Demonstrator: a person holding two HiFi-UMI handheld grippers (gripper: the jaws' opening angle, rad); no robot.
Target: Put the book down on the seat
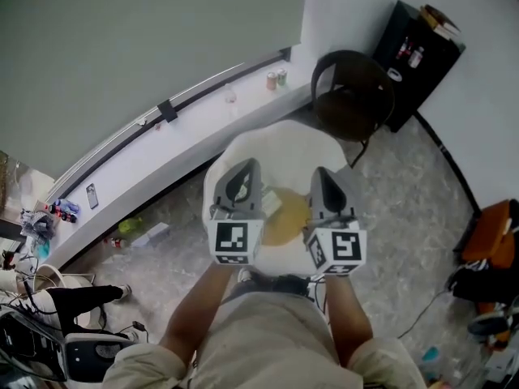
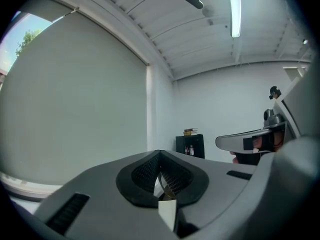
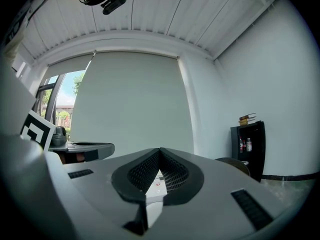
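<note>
In the head view a white round seat (image 1: 276, 148) lies right below me. A flat yellowish thing (image 1: 285, 217), perhaps the book, rests on it between my two grippers; I cannot make out its cover. My left gripper (image 1: 246, 167) is held level over the seat's left half, and my right gripper (image 1: 321, 175) over its right half. Both point away from me. In the left gripper view the left gripper (image 2: 160, 155) has its jaws shut tip to tip. The right gripper (image 3: 160, 152) looks the same in its own view. Only a pale sliver shows behind each pair of tips.
A dark round-backed chair (image 1: 353, 96) stands just beyond the seat. A black cabinet (image 1: 418, 47) with books on top stands against the far wall. Two cans (image 1: 276, 79) sit on the low window ledge. An orange bag (image 1: 495, 233) and cables lie at the right, and clutter at the lower left.
</note>
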